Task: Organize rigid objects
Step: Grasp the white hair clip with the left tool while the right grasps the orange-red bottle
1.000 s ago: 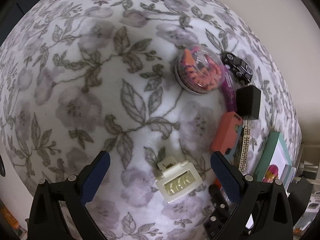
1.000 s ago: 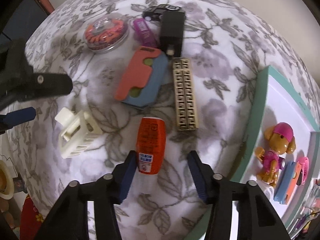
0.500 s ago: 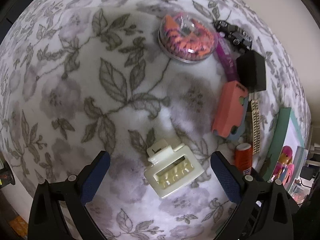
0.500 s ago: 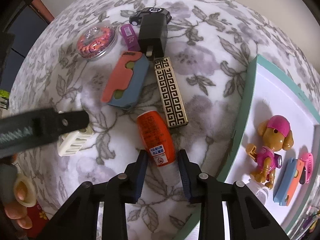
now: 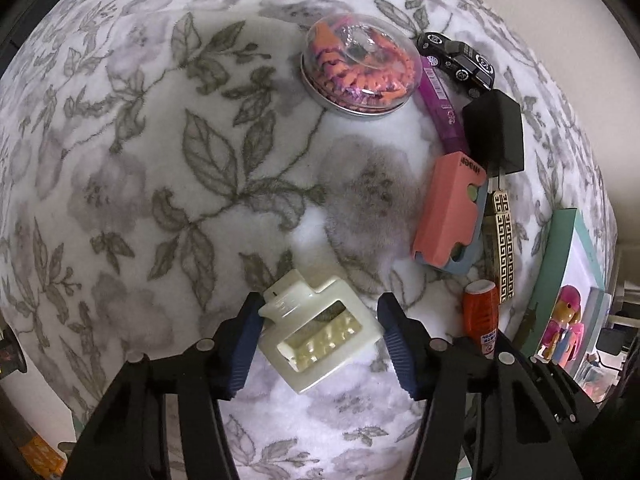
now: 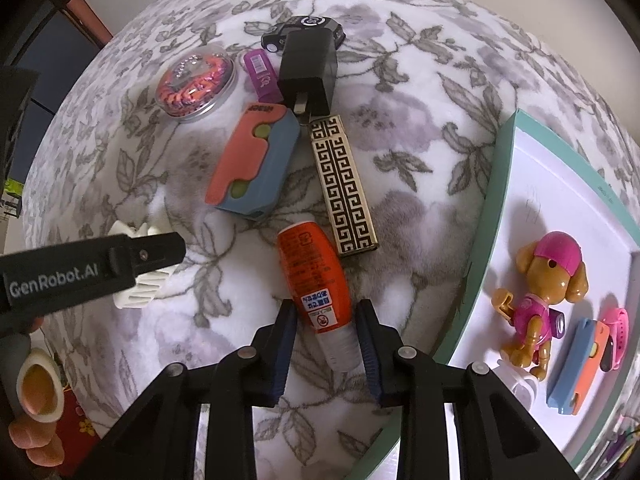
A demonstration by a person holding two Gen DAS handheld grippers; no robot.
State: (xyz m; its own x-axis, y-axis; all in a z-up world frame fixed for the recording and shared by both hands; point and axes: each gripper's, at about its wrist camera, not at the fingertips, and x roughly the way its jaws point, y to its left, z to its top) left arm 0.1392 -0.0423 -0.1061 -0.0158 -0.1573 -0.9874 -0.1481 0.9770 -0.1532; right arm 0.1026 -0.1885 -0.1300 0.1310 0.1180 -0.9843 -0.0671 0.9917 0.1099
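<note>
A cream hair clip (image 5: 320, 332) lies on the floral blanket (image 5: 160, 200) between the fingers of my left gripper (image 5: 319, 308). The jaws are closing and both blue pads touch the clip's sides. In the right wrist view an orange glue stick (image 6: 316, 272) with a clear cap lies on the blanket. My right gripper (image 6: 325, 308) is shut on its lower end, a pad against each side. The left gripper's black arm (image 6: 92, 268) crosses that view at the left and covers most of the hair clip (image 6: 134, 298).
A teal-rimmed white tray (image 6: 492, 200) at the right holds a dog figure (image 6: 548, 292) and small toys. On the blanket lie a round clear case (image 5: 360, 68), toy car (image 5: 456, 60), purple tube (image 5: 440, 108), black plug (image 5: 494, 132), pink-blue box (image 5: 448, 208) and patterned lighter (image 5: 502, 240).
My left gripper came down over the hair clip and its wide jaws narrowed onto it. The right jaws closed from apart onto the glue stick.
</note>
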